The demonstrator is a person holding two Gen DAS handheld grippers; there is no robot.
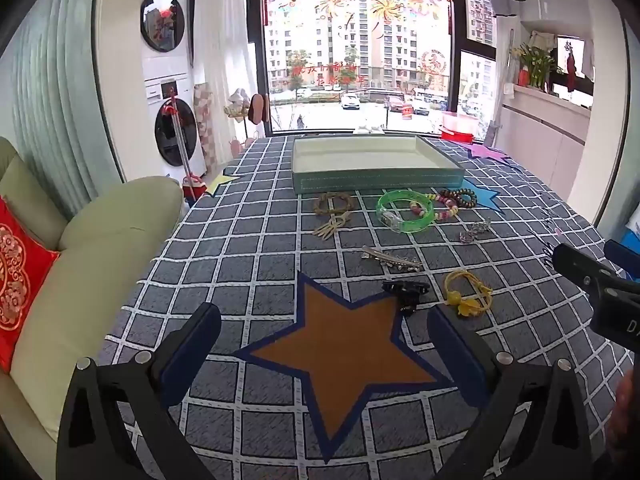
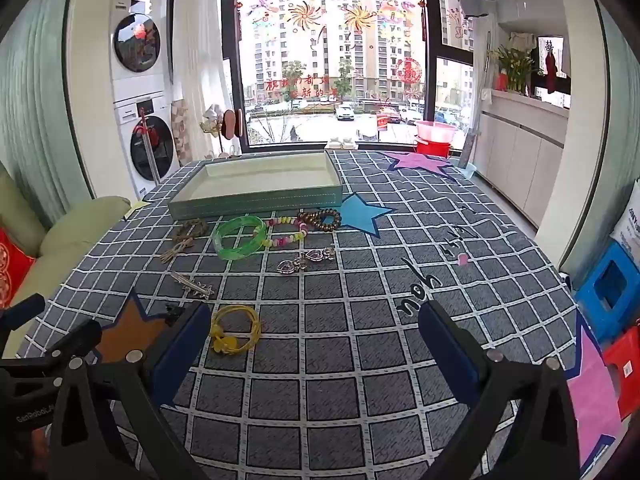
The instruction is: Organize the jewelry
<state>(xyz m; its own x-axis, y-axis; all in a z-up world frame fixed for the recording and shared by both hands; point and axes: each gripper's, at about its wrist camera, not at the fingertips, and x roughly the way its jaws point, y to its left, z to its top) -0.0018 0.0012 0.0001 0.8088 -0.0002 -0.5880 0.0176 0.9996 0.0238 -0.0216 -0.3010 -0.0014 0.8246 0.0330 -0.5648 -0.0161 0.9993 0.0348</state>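
Indoors, a grey checked cloth with star patches covers the table before a big window. Bracelets and clips lie loose, near a far green tray. Left gripper and right gripper hover low, tilted down, jaws spread wide and empty.

Scattered jewelry before empty tray

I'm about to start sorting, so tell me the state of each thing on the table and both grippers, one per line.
Tray: empty, at the table's far side.
Green bangle: flat on the cloth, outside the tray.
Bead bracelet: on the cloth, touching the bangle.
Silver clip: lying loose.
Black claw clip: on the orange star's edge.
Yellow tie: loose on the cloth.
Left gripper: open, holding nothing.
Right gripper: open, holding nothing.
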